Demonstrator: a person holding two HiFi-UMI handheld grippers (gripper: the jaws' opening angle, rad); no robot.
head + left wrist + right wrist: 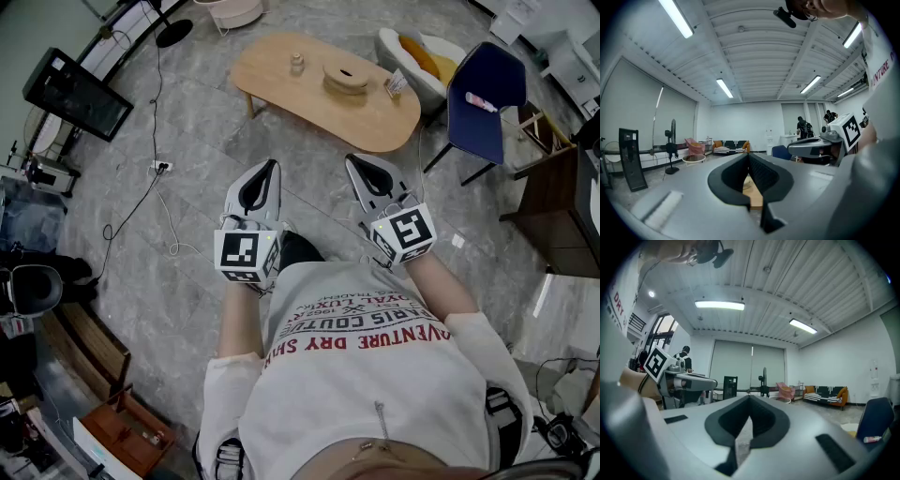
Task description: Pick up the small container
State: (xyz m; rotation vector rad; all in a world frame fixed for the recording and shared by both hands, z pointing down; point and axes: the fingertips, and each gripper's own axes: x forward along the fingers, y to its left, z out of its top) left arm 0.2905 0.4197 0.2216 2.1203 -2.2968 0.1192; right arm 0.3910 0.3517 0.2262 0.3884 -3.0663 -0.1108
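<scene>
Grey stone floor, with a low oval wooden table (281,89) sitting at the far side. The small container (297,64) is standing upright on the table's left part, apart from a round wooden piece (346,77) to its right. It's too small to tell what either is holding. You're carrying the left gripper (271,166) and right gripper (352,160) level near your chest, both clenched and empty, well short of the table. My call: you should be closing the distance first, opening one gripper's jaws before reaching, and coming in level around the container's sides.

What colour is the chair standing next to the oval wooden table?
The chair is dark blue; the head view shows it best.
</scene>
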